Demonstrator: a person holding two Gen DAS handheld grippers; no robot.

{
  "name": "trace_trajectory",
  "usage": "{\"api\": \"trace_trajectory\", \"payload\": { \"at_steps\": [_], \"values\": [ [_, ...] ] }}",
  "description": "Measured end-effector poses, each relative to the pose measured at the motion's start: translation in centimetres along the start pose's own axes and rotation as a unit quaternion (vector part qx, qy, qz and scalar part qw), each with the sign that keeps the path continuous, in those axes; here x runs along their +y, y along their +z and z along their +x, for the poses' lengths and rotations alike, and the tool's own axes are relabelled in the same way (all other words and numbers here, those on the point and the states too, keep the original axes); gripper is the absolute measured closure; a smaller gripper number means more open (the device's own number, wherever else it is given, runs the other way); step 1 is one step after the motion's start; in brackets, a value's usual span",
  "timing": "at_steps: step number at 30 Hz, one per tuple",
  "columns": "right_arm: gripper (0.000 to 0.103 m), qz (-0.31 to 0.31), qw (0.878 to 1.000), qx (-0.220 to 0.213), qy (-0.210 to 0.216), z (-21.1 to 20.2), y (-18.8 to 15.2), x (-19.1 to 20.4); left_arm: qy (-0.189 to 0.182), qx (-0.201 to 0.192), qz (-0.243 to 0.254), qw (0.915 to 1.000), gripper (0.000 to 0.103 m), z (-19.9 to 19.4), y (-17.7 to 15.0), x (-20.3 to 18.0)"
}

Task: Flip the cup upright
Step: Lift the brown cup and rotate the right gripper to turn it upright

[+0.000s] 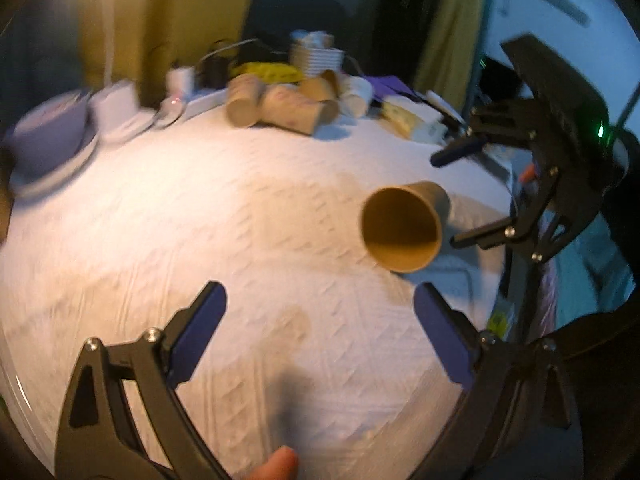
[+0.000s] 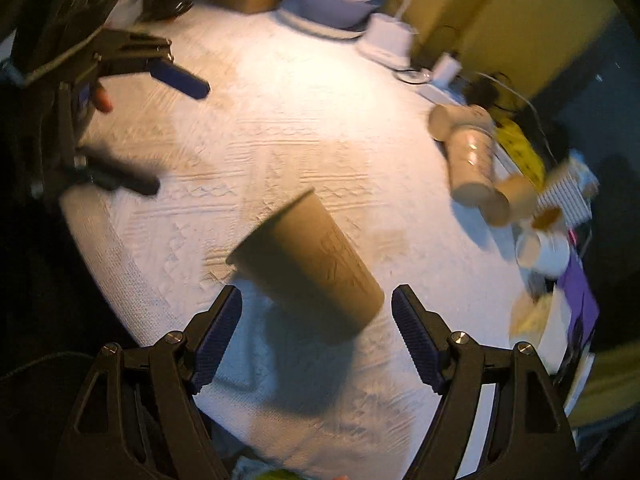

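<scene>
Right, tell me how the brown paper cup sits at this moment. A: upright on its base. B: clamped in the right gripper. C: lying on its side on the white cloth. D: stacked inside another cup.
C: the cup lies tipped on the white cloth, its open mouth visible in the left view, and the right gripper is open around it without touching.

A brown paper cup (image 2: 306, 258) lies on its side on the white-clothed worktop (image 2: 280, 120), just beyond the wide-open right gripper (image 2: 316, 316), with the left gripper (image 2: 176, 132) spread open at far left.
</scene>
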State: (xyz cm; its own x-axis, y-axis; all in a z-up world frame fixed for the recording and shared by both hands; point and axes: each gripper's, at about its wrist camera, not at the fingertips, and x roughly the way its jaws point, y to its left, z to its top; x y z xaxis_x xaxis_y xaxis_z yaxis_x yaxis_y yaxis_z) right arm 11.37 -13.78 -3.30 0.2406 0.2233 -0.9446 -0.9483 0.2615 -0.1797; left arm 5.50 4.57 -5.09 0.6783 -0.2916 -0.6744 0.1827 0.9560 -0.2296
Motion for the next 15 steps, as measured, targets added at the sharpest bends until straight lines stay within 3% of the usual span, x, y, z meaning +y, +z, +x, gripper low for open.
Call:
{"api": "trace_trajectory", "payload": {
  "at_steps": [6, 10, 15],
  "values": [
    [0.023, -0.069, 0.996, 0.049, 0.011, 1.7, 1.9, 1.2, 0.009, -0.001, -0.038, 0.9992, 0.007, -1.0, -1.7, 2.3],
    [0.023, -0.117, 0.990, 0.078, 0.022, 2.8, 3.1, 2.3, 0.004, -0.009, -0.041, 0.9991, 0.007, -1.6, -2.0, 2.6],
    [0.023, -0.134, 0.985, 0.102, 0.031, 4.3, 4.2, 2.3, 0.002, -0.009, -0.039, 0.9992, 0.007, -1.6, -2.3, 2.6]
  ]
}}
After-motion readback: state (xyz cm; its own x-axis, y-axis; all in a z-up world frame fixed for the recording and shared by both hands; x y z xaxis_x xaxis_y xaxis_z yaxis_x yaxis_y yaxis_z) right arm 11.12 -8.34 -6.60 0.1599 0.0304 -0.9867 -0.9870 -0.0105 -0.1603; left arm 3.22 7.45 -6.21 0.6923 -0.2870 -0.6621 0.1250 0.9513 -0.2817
